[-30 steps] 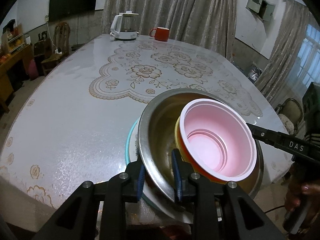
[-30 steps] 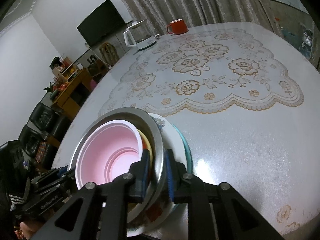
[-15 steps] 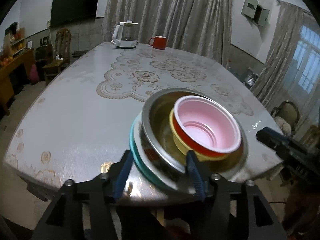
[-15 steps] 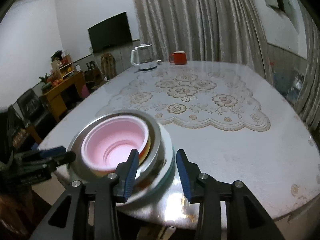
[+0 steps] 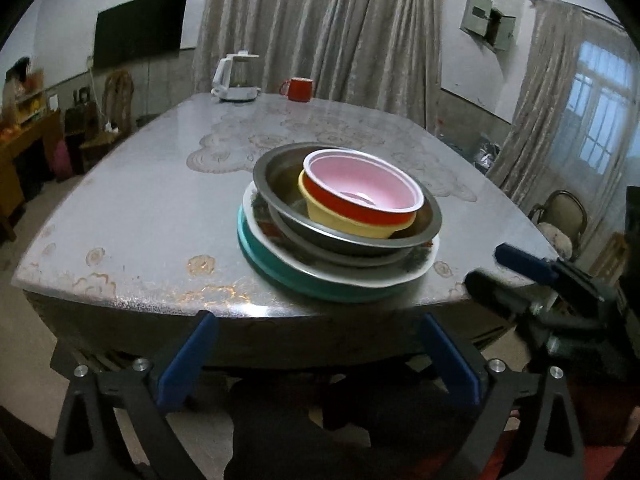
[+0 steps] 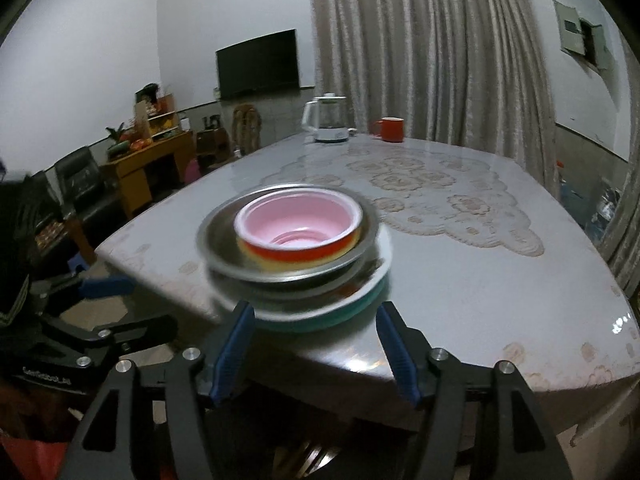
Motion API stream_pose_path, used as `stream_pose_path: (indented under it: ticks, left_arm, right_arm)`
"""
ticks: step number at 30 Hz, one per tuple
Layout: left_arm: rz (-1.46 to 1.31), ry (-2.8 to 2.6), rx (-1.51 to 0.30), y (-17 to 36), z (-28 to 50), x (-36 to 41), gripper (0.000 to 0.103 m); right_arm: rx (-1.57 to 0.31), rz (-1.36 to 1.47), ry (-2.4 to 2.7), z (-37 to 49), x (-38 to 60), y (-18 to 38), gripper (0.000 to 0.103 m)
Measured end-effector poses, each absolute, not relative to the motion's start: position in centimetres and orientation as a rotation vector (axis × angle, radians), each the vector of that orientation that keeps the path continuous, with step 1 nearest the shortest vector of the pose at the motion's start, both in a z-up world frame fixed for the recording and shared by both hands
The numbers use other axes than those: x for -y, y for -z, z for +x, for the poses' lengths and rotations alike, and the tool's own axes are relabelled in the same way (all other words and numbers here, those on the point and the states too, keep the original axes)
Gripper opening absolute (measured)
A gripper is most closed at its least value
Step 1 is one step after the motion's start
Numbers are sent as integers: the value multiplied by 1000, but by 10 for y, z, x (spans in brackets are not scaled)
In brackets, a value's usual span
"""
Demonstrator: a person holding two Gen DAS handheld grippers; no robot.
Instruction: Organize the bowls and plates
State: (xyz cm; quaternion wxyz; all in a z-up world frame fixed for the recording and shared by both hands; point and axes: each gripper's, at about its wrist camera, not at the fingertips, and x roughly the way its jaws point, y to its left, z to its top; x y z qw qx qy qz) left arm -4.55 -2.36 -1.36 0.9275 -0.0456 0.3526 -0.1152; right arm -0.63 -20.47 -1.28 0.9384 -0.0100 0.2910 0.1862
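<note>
The stack sits near the table's [image 5: 132, 216] front edge — teal plate [image 5: 280, 276] at the bottom, a white floral plate [image 5: 416, 266] on it, then a round steel basin [image 5: 280, 184], with a yellow bowl [image 5: 340, 220] and a red bowl with a pink inside [image 5: 360, 188] nested off-centre toward the basin's right. The teal plate's rim lies just beside the table edge. The left gripper [image 5: 320, 356] hangs below and short of that edge, its blue-padded jaws spread wide and holding nothing. The right gripper [image 6: 316, 348] — jaws likewise wide apart, empty — sits off the edge too. Behind the stack, the glossy tabletop with a lace-pattern cloth runs open to a white kettle [image 5: 237, 79] and a red mug [image 5: 298, 89] at the far end.
</note>
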Motion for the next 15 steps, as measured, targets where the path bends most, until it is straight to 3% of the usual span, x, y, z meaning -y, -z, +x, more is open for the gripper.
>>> stream_pose_path:
  ticks: [15]
  left_arm:
    - [-86,192,-758,22,-51,22,103]
  right_arm:
    - [-587,-86,-362,-21,193,16,69]
